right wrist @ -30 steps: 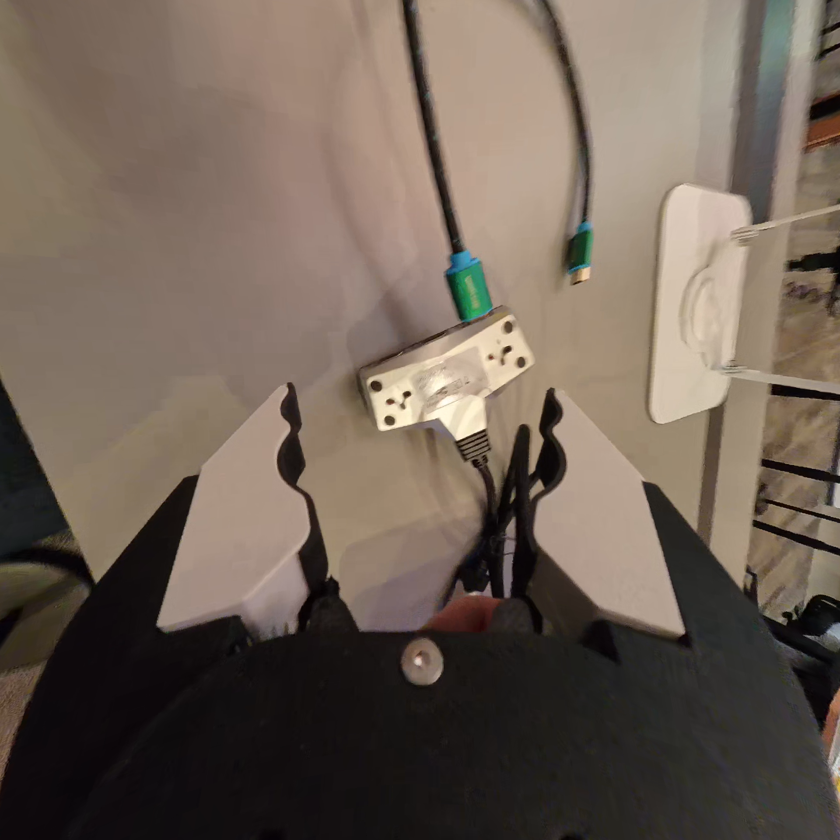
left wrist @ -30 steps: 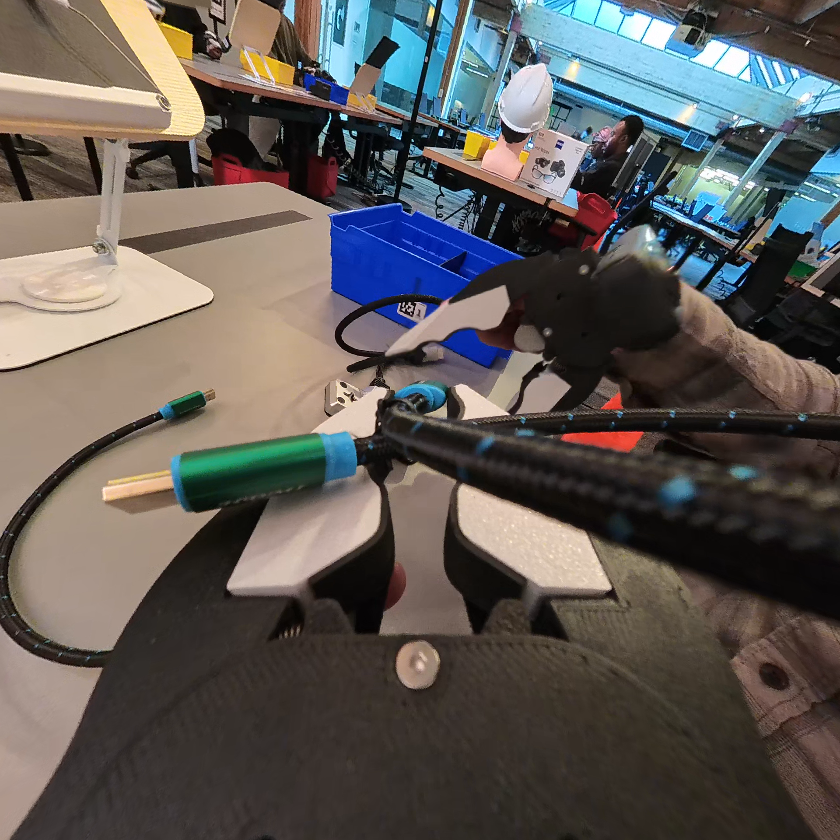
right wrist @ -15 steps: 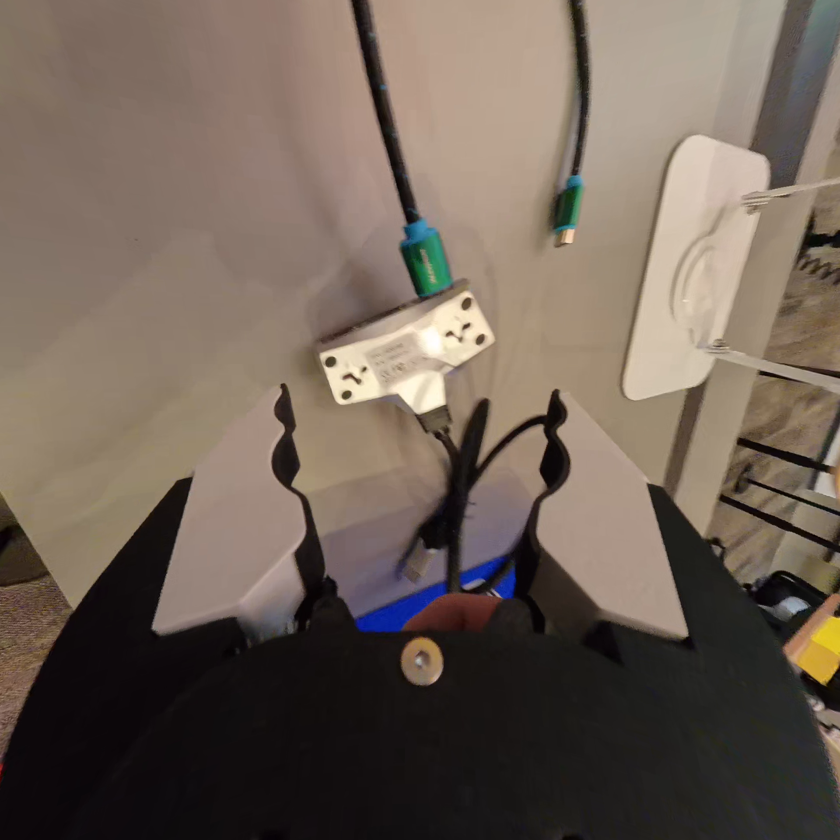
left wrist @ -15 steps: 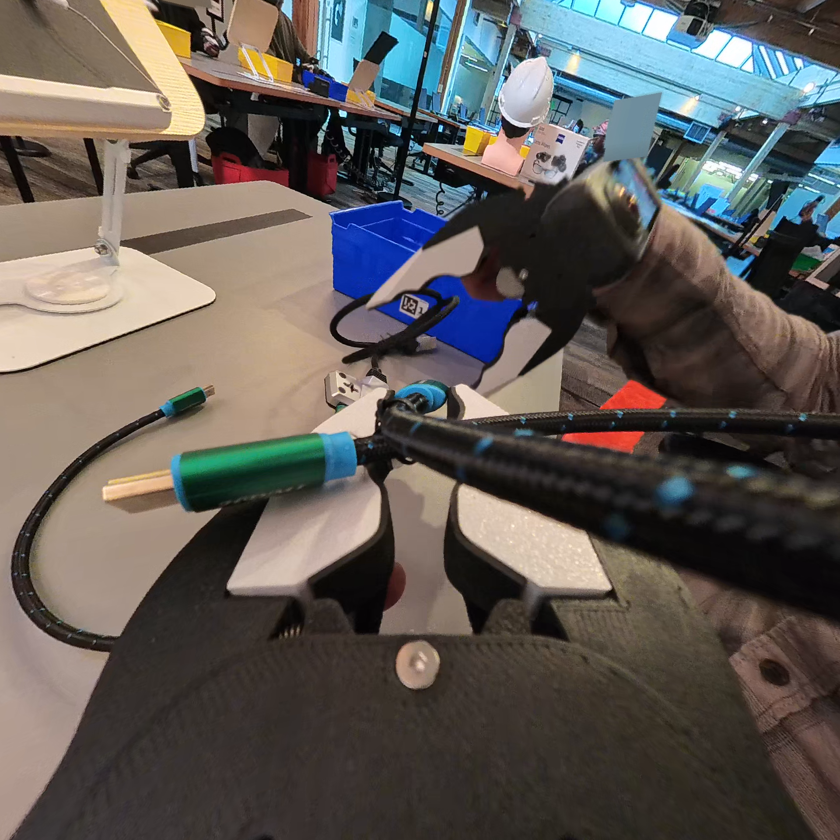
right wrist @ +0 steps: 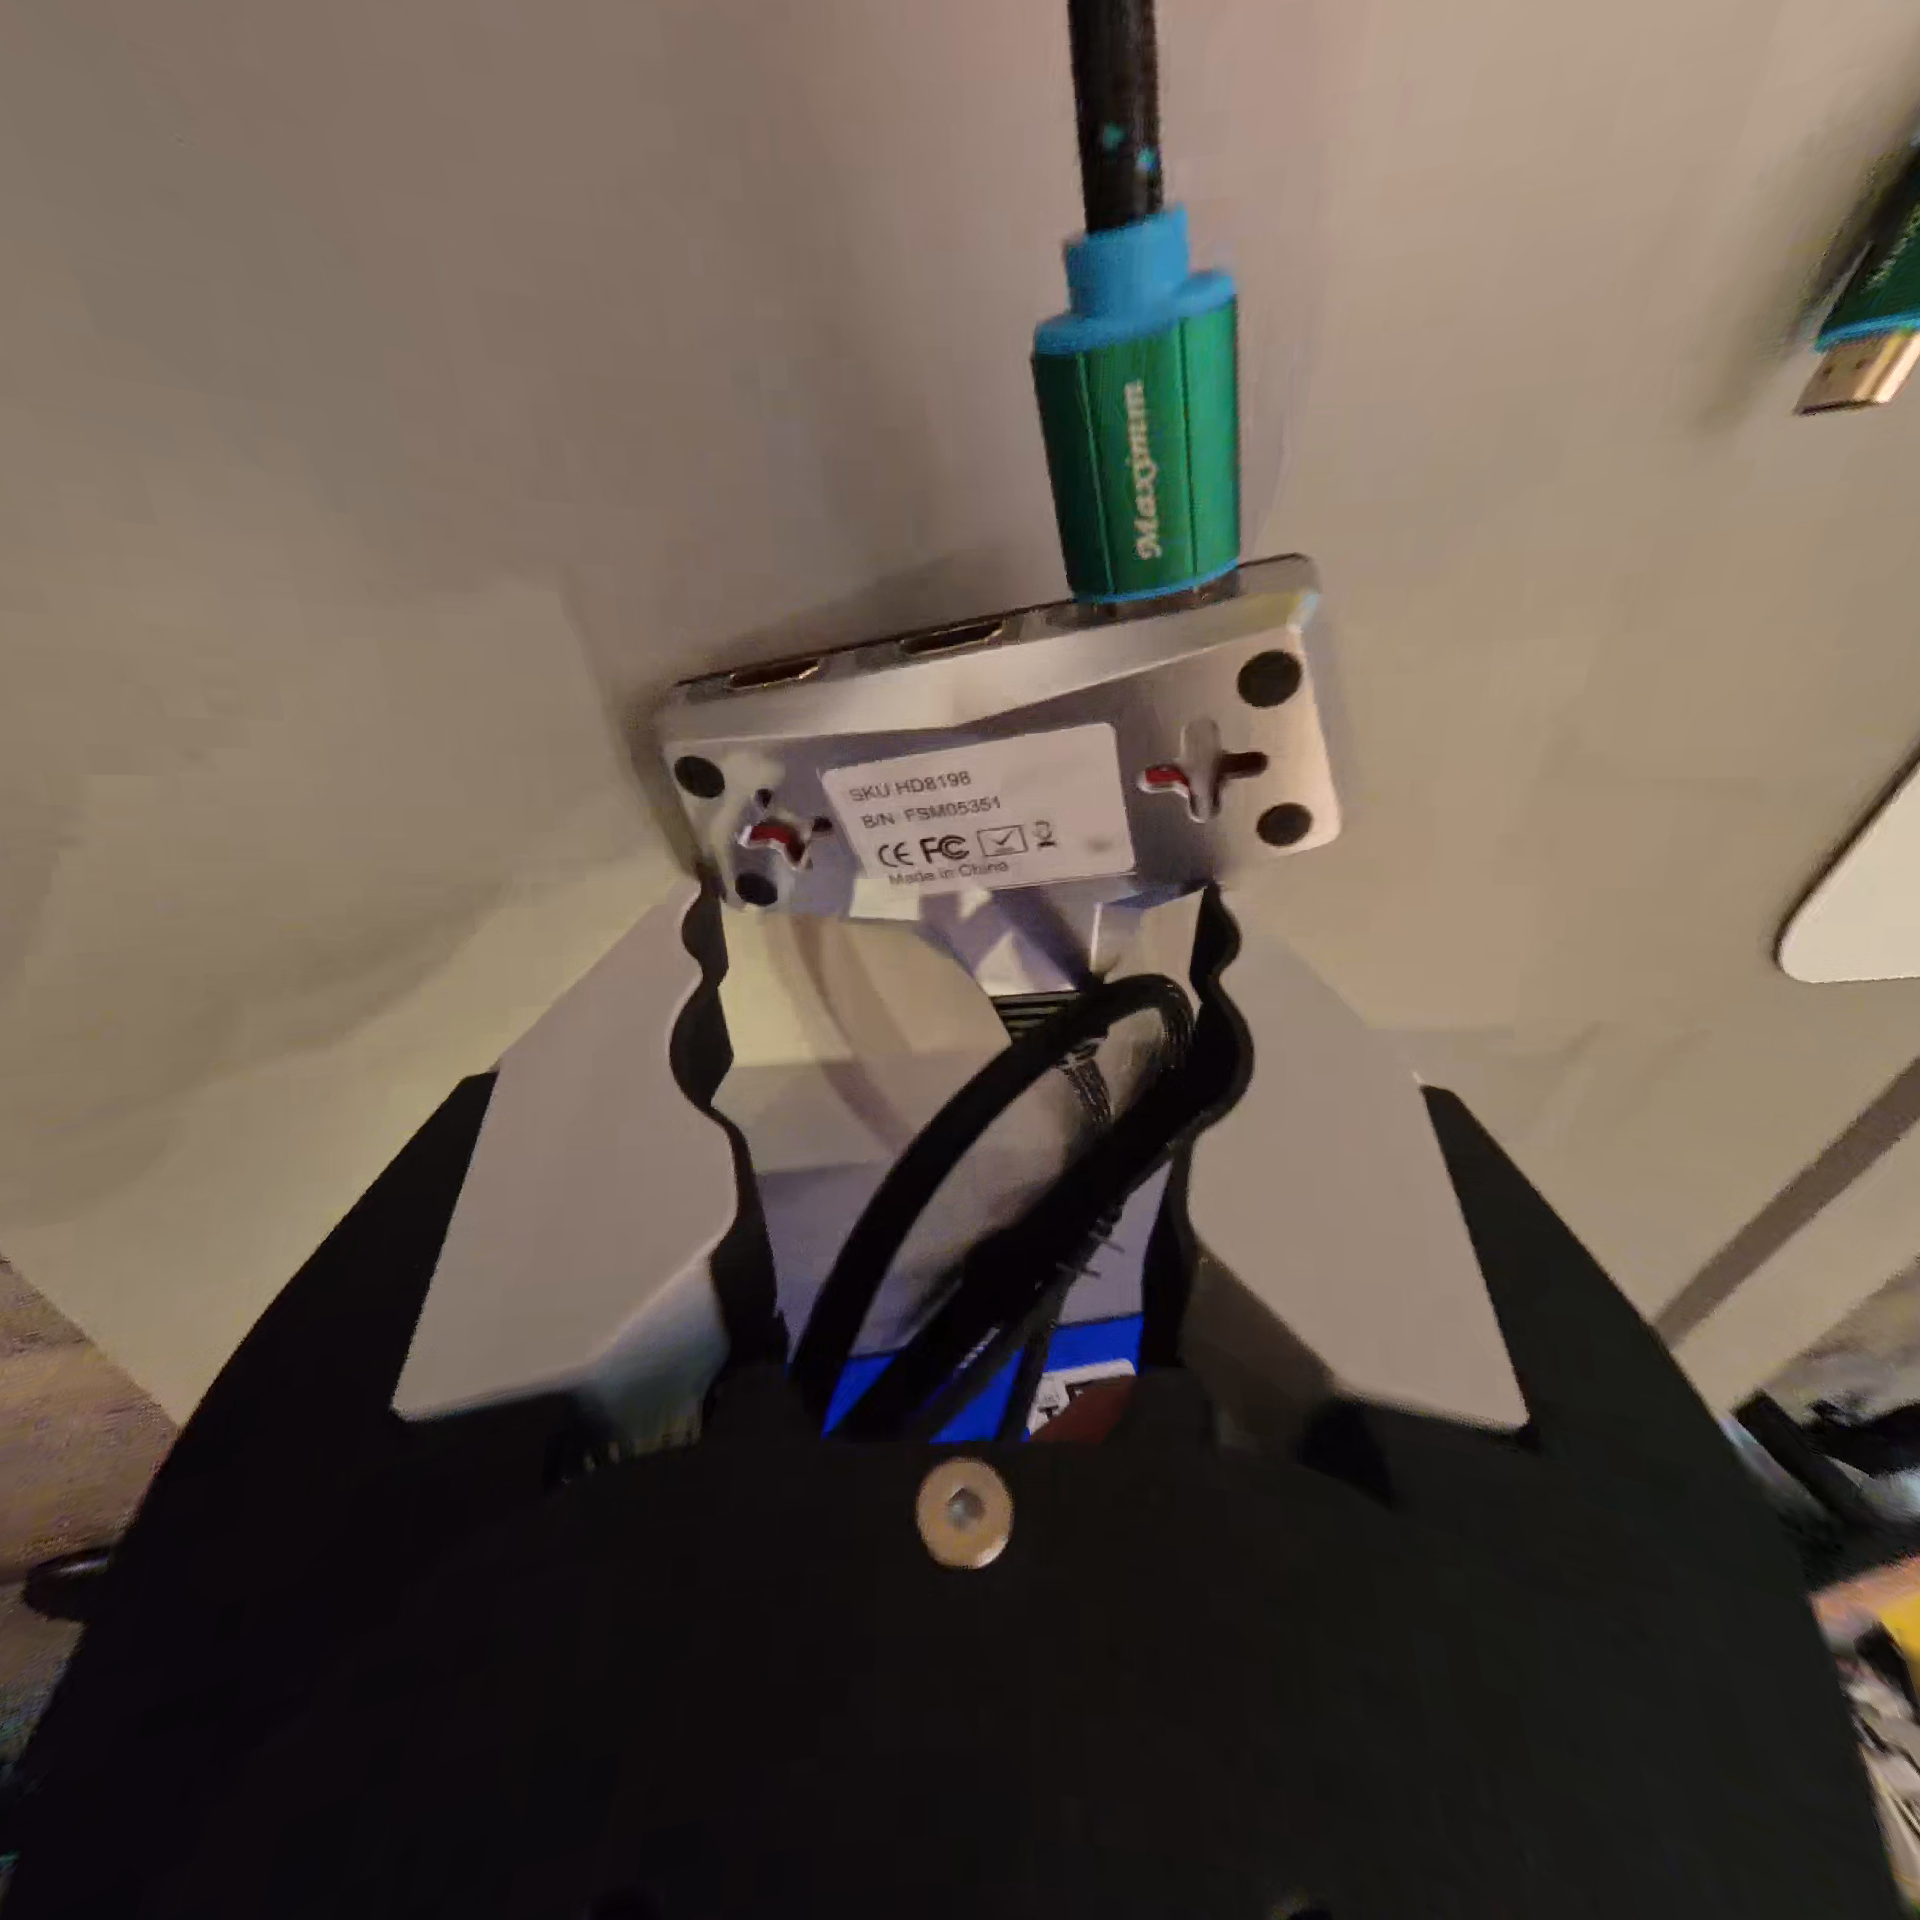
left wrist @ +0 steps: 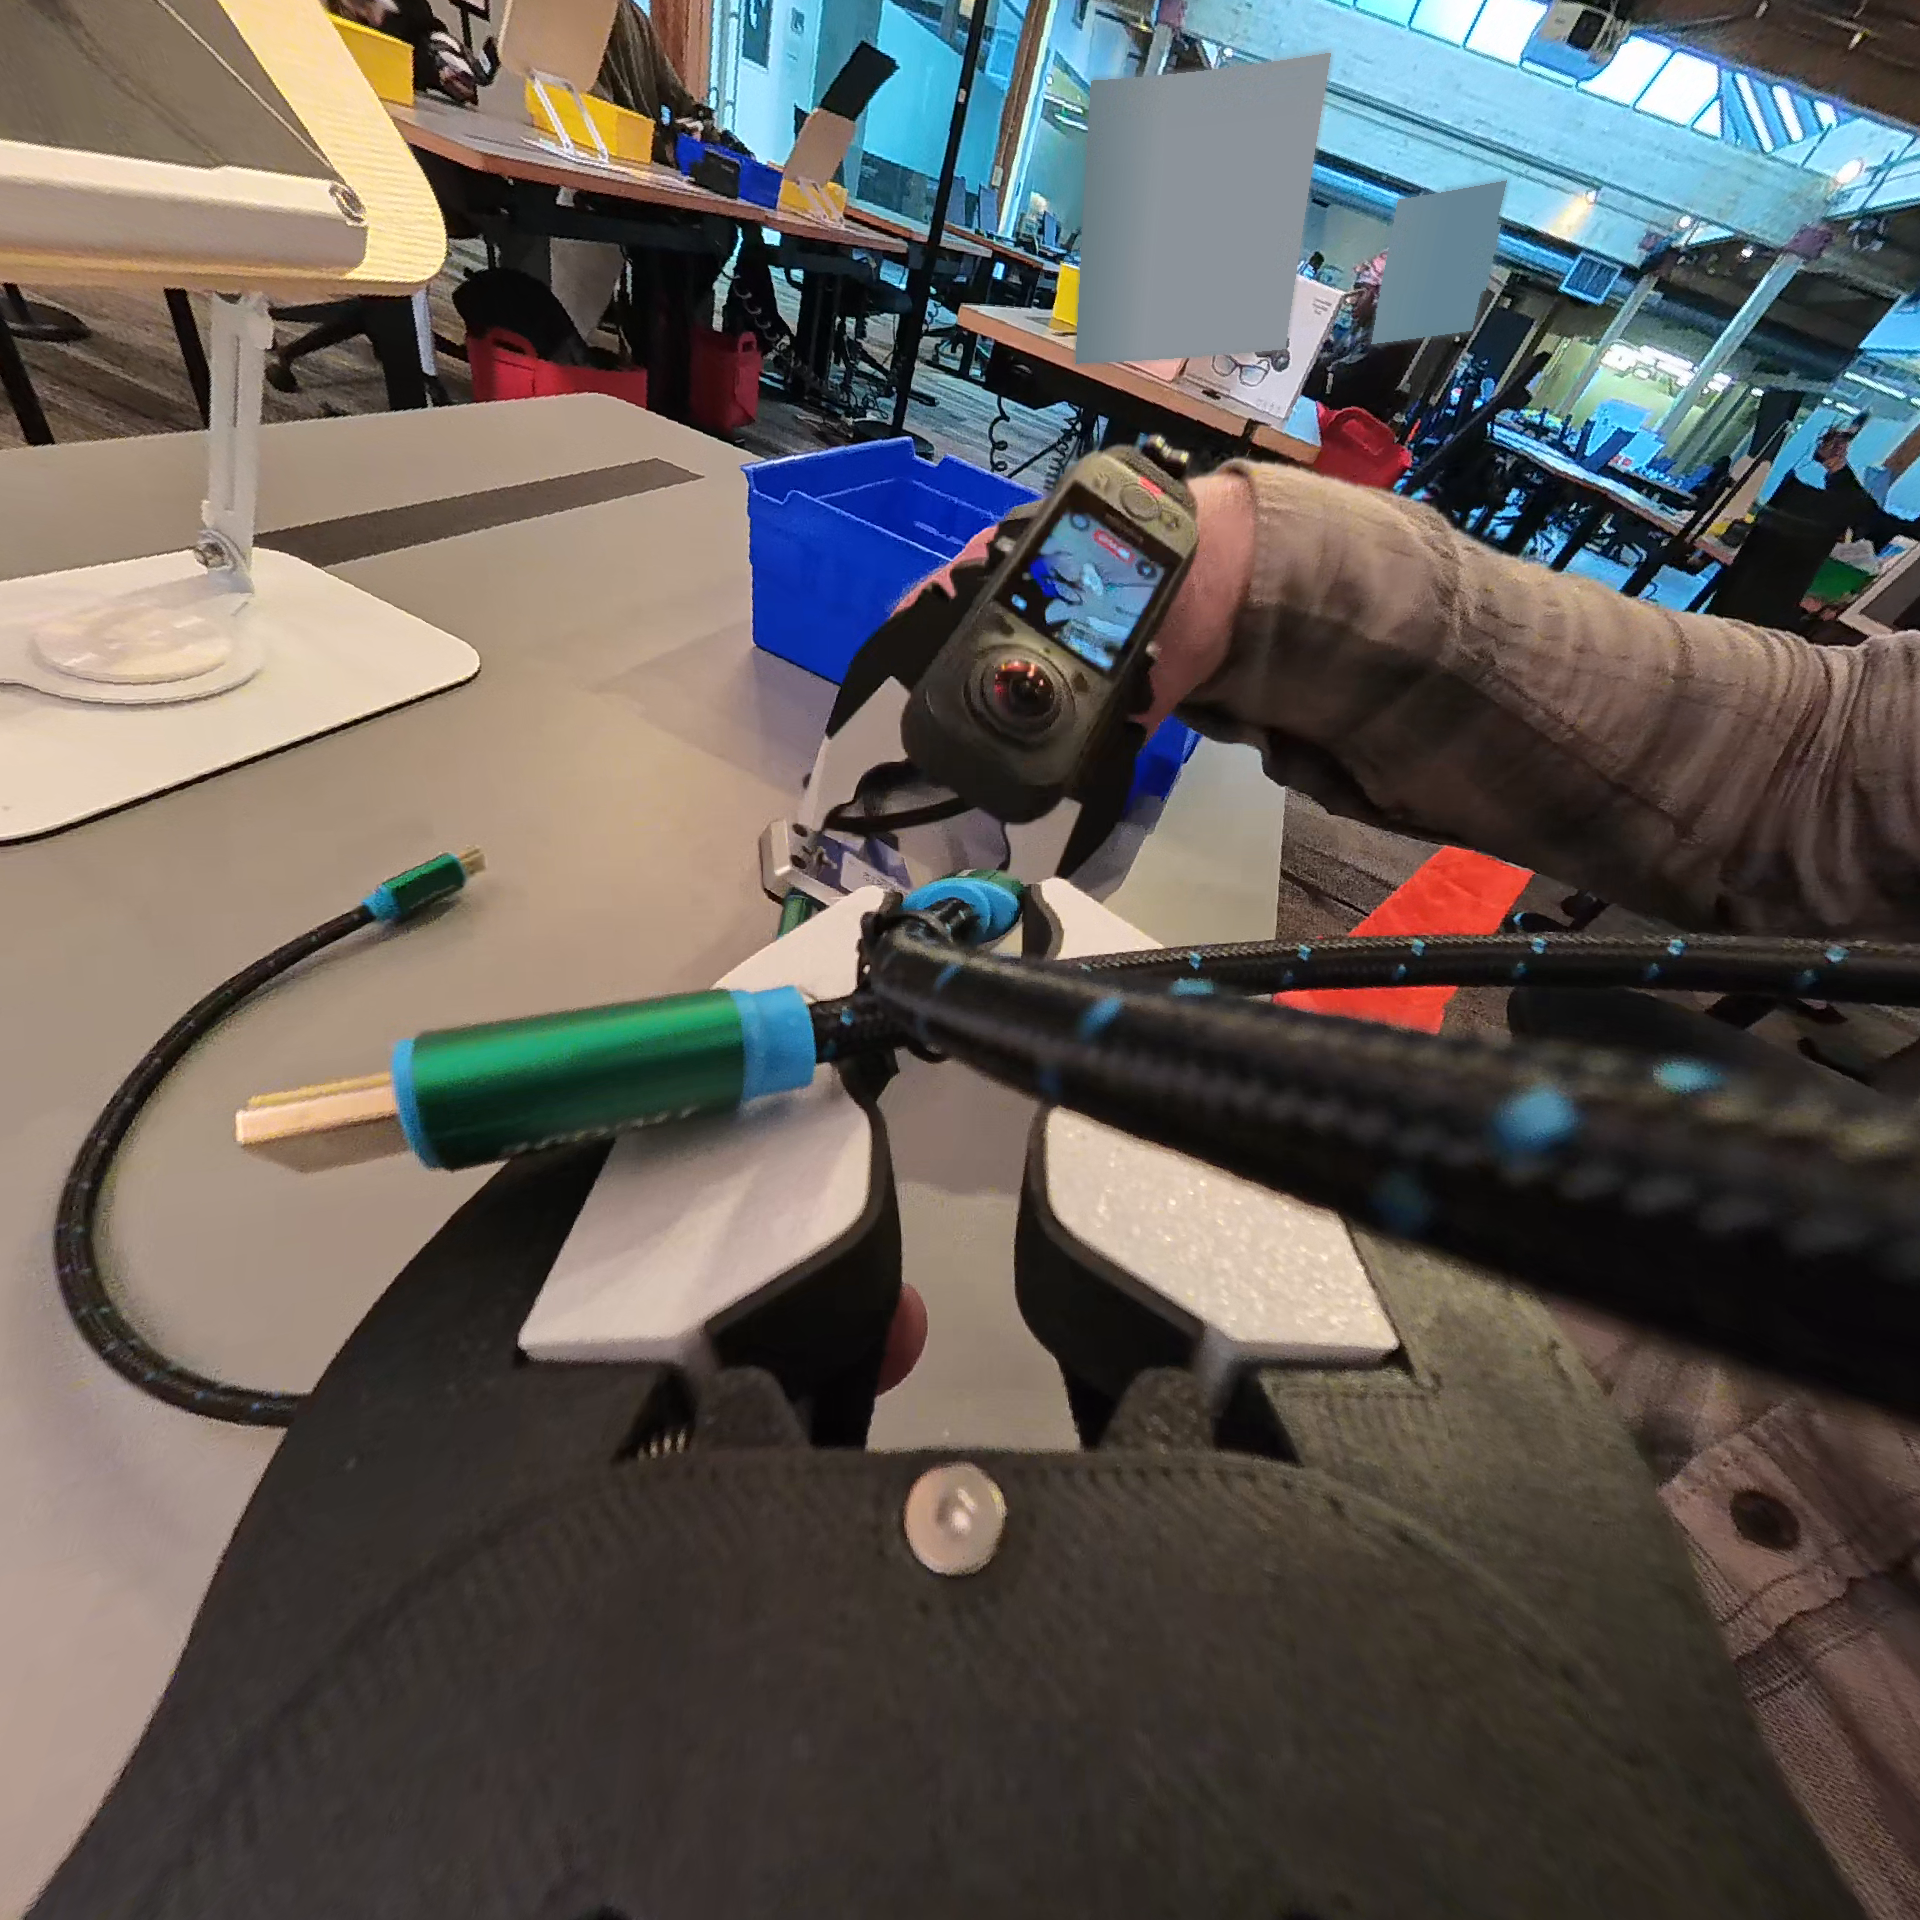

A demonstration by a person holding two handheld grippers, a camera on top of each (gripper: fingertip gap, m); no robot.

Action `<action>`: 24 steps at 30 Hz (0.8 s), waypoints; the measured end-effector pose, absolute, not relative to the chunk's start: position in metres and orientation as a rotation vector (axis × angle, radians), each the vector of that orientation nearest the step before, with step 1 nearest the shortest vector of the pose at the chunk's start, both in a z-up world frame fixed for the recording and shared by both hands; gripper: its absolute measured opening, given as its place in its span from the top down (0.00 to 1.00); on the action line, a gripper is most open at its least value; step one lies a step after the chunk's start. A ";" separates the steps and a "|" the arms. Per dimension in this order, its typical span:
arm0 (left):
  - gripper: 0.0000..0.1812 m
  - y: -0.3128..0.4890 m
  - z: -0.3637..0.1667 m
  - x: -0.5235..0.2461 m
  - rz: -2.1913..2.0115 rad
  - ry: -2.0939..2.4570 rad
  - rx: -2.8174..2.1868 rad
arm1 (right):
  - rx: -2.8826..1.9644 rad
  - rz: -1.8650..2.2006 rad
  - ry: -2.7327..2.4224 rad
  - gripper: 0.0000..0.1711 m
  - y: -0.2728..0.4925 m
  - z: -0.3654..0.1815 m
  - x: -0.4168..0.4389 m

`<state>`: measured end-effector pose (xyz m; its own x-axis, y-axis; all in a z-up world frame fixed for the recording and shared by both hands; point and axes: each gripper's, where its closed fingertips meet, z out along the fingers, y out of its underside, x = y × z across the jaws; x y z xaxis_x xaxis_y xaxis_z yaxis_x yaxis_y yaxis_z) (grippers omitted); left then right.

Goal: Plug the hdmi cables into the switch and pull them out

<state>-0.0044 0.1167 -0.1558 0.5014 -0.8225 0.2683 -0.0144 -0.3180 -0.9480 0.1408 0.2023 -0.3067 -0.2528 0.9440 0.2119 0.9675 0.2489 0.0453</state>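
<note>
Far left of the left wrist view, a spare plug [left wrist: 421,885] lies idle on the grey table [left wrist: 582,665]. At centre, my left gripper [left wrist: 940,940] is clamped on the braided cable [left wrist: 1299,1081] just behind its free green plug [left wrist: 582,1070], which sticks out leftward, gold tip clear, probably ready for a port. On the right, my right gripper [left wrist: 935,831] reaches down. Its own view shows the silver switch [right wrist: 997,748] upside down at the fingertips [right wrist: 1210,935], jaws spread, not yet gripping; I judge it means to steady the body. One plug [right wrist: 1143,457] sits seated at upper right, two ports vacant.
</note>
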 end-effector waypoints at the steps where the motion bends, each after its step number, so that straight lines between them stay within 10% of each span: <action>1: 0.89 0.117 -0.156 -0.004 -0.971 0.717 -1.705 | -1.845 -0.213 -2.371 0.51 0.201 -0.308 0.142; 24: 0.89 0.107 -0.158 0.020 -0.777 0.821 -1.595 | -1.931 0.635 -2.223 0.56 0.163 -0.275 0.097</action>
<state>0.0204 0.1069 -0.1583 0.5404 -0.8395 0.0564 -0.1026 -0.1322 -0.9859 0.0973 0.1626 -0.2754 -0.1731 0.9694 -0.1741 0.9150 0.0929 -0.3927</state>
